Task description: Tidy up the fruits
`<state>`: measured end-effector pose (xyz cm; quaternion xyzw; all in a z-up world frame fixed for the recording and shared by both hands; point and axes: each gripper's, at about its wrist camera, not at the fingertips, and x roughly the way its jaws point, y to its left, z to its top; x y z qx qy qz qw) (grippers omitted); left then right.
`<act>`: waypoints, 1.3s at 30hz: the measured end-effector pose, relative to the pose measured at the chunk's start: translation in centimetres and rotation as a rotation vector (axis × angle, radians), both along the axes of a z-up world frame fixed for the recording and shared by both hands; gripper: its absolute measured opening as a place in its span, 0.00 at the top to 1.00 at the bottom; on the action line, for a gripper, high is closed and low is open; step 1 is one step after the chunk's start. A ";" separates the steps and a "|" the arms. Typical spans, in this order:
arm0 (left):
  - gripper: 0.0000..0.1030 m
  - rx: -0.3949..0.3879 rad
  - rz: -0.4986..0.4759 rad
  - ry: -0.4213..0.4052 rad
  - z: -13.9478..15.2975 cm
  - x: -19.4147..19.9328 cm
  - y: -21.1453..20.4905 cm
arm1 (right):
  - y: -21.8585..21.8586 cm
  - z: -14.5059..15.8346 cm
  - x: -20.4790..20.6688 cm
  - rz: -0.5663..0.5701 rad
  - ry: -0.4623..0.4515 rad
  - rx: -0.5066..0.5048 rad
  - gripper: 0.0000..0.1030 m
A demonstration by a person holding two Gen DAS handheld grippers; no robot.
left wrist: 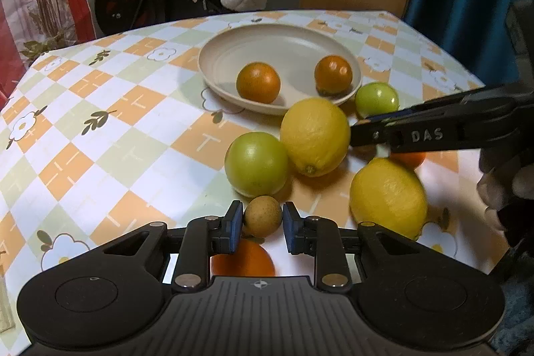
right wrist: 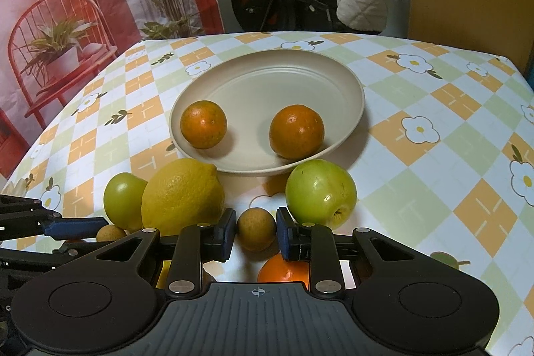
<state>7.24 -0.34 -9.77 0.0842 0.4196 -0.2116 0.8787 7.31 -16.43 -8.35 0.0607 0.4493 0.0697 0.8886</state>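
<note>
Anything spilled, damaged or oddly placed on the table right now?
Nothing spilled or damaged. Only two oranges sit in the plate; the lemons and green fruits lie loose on the tablecloth beside it.

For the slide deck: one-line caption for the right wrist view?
Right gripper jaws bracket a small brown fruit, not clamped; two oranges sit on the beige plate ahead.

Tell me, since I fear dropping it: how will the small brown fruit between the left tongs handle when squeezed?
The small brown fruit is round, so it may roll off if the left tongs close off-centre. It is much smaller than the nearby lemon, so probably light. Its skin looks matte rather than glossy, so slipping seems less likely.
</note>
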 end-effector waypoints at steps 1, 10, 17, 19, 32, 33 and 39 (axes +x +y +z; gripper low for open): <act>0.73 -0.007 -0.002 -0.008 0.2 -0.1 0.1 | 0.0 0.0 0.0 -0.001 0.000 0.001 0.77; 0.74 -0.064 0.021 -0.051 1.8 -0.4 0.6 | -0.1 0.3 -0.5 -0.001 -0.014 0.008 0.77; 0.74 -0.086 0.038 -0.083 2.7 0.0 0.8 | -0.2 1.2 -0.9 0.005 -0.045 0.015 0.77; 0.74 -0.090 0.041 -0.088 3.0 0.2 0.8 | -0.2 1.6 -0.9 0.004 -0.058 0.015 0.77; 0.74 -0.112 0.018 -0.127 4.3 2.9 0.1 | -0.4 3.8 0.7 0.032 -0.146 0.004 0.77; 0.74 -0.117 0.016 -0.125 4.3 3.2 -0.1 | -0.2 3.8 1.0 0.040 -0.150 -0.001 0.77; 0.74 -0.157 -0.015 -0.088 4.1 5.5 -1.4 | 0.2 3.1 3.1 0.064 -0.146 -0.024 0.77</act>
